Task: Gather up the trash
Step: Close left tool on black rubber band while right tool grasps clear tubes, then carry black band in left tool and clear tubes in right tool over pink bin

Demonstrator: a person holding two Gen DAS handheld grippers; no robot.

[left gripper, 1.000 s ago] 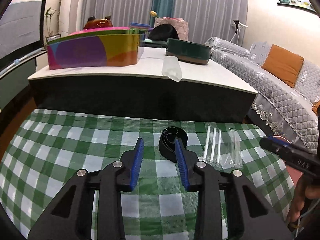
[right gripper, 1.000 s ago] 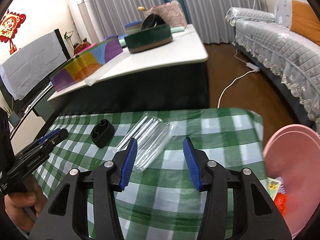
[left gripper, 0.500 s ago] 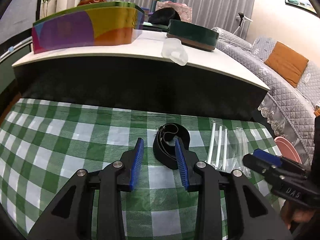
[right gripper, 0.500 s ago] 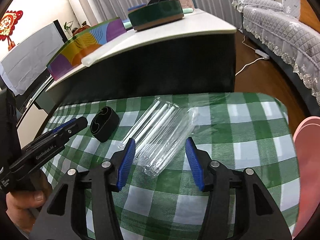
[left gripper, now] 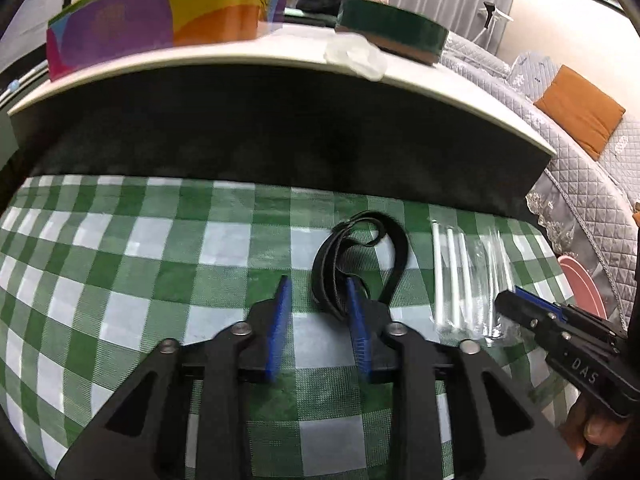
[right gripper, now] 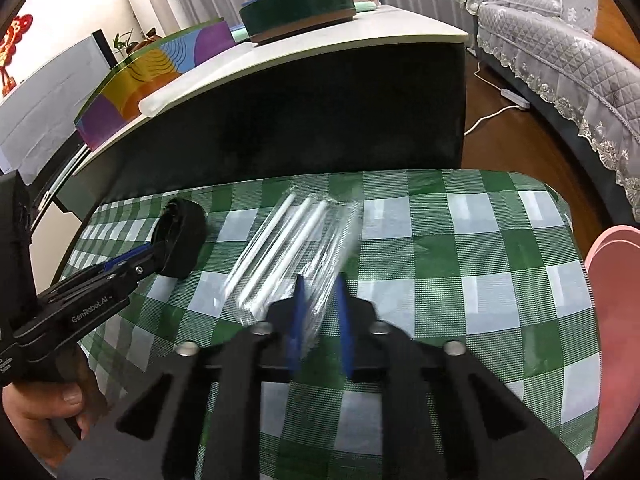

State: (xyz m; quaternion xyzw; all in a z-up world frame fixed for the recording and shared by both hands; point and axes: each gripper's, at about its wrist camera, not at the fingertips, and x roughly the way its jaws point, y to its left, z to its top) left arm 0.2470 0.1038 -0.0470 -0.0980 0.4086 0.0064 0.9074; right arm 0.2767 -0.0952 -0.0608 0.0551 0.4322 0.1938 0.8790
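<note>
Reaching for trash: both grippers are at the pick-up step, each lined up on its own piece on the checked tablecloth (left gripper: 120, 280).
Landmark: the black strap (left gripper: 360, 264), a coiled loop lying on the cloth just in front of the dark table (left gripper: 280, 136).
Left gripper (left gripper: 318, 304): fingers spread; the right-hand pad touches or overlaps the strap's near edge, and the left-hand pad stands clear to the strap's left.
Right gripper (right gripper: 320, 312): fingers narrowed around the near end of the straw packet (right gripper: 288, 252); whether they already pinch the clear wrapper I cannot tell, since motion blur hides the contact.
Straw packet: 3 white straws in clear plastic, just to the right of the strap.
Pink bin (right gripper: 616, 320): well to the right of the strap, past the cloth's edge; likely the drop spot.
Next move, left: shift a little to the right so the strap sits between the pads, then close.
Next move, right: finish closing on the thin, slippery wrapper, lift, and carry it toward the bin.
</note>
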